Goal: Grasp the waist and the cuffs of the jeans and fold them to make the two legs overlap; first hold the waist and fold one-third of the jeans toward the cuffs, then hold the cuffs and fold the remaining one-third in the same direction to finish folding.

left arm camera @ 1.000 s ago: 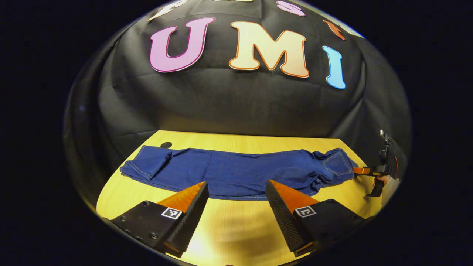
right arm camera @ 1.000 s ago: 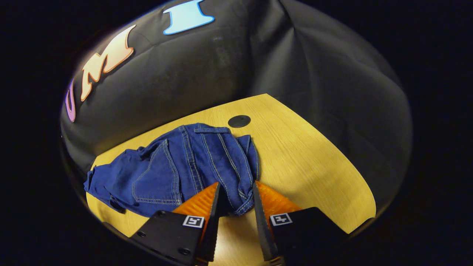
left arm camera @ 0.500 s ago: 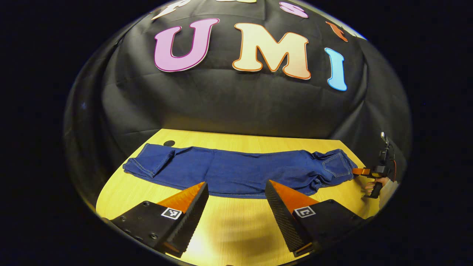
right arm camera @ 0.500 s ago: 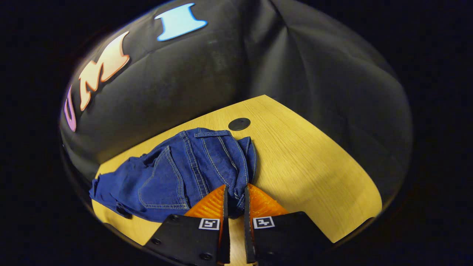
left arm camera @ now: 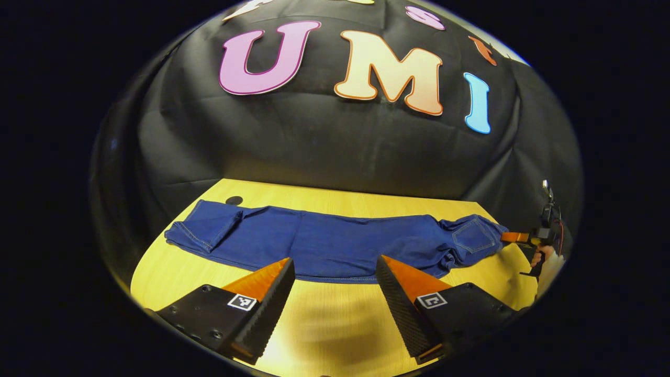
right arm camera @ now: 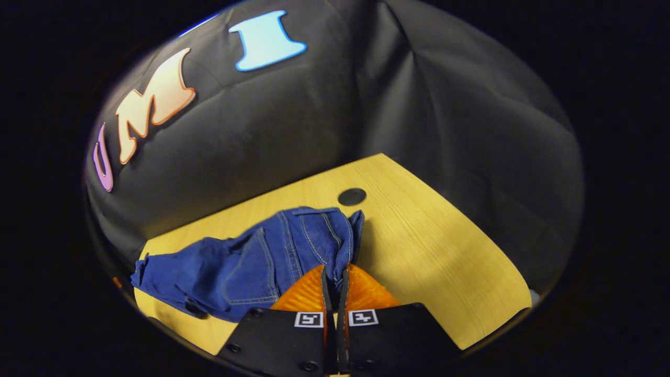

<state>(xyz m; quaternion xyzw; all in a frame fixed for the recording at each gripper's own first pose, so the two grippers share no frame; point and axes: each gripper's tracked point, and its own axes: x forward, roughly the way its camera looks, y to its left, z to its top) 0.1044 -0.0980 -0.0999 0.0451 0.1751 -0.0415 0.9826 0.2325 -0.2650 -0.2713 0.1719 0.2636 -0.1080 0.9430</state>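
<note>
The jeans (left arm camera: 335, 246) lie stretched flat across the wooden counter (left arm camera: 324, 324), cuffs (left arm camera: 201, 233) at one end and waist (right arm camera: 314, 235) at the other. The right gripper (right arm camera: 333, 275) has its fingers clenched on the waist edge, with denim pinched between them. The left gripper (left arm camera: 335, 269) hovers near the mid-leg hem with its fingers spread wide, grasping nothing.

For the first fold, the left gripper should take the cuffs before any lift, so both ends rise together and the legs land aligned. Keep the waist grip deep; thick seams there could slip from a shallow pinch.

The jeans run close to the back wall cloth (left arm camera: 335, 152) and span nearly the full counter. Open counter lies on the near side, toward the grippers. A black disc (right arm camera: 352, 197) sits just beyond the waist.
</note>
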